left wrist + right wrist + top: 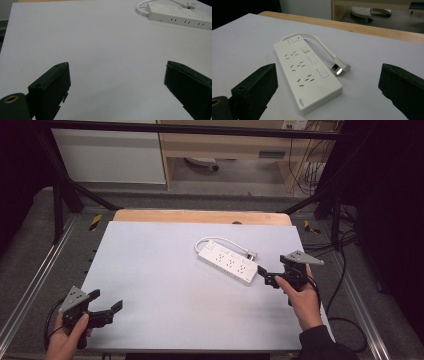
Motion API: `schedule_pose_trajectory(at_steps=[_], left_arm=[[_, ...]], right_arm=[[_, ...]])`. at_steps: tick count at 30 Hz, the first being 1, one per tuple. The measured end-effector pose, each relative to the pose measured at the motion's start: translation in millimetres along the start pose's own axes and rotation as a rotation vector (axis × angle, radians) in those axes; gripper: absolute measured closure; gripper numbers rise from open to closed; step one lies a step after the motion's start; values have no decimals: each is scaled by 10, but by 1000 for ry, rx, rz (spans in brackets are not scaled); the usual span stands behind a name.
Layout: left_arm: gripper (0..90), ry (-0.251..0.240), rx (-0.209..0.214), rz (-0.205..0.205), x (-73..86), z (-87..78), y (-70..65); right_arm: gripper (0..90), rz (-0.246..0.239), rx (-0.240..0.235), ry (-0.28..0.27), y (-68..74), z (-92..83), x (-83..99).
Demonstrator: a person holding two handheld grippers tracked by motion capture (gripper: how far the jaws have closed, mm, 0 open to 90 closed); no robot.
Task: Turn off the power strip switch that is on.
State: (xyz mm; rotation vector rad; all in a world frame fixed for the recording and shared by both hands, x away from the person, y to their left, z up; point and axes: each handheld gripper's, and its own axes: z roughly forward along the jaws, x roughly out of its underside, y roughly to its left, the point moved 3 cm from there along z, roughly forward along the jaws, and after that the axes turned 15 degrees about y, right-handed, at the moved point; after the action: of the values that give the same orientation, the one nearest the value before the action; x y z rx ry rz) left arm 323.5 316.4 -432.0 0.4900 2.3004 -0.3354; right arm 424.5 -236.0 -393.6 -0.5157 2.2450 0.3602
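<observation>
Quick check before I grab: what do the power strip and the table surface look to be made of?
The power strip looks like smooth white moulded plastic with a faint sheen, crisp edges and cut socket slots. Its cord seems a rubbery white sleeve that bends in a loop, ending at a plug with bright metal pins. The table top is a matte pale sheet, perhaps laminate or paper, over a wooden edge.

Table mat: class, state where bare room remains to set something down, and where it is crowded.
The white mat is bare across its left half and centre, from the left gripper up to the far wooden edge. Also bare is the near strip between both grippers. Crowded: the right side, where the power strip, its plug and the right gripper sit.
</observation>
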Motion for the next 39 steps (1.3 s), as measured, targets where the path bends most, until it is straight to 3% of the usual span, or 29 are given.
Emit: schedule_pose_trajectory(at_steps=[14, 39], left_arm=[[68, 1, -2, -4, 1, 2, 3], [68, 4, 1, -2, 3, 4, 3]], right_arm=[[22, -21, -5, 12, 0, 139, -199], [31, -5, 13, 21, -38, 358, -448]])
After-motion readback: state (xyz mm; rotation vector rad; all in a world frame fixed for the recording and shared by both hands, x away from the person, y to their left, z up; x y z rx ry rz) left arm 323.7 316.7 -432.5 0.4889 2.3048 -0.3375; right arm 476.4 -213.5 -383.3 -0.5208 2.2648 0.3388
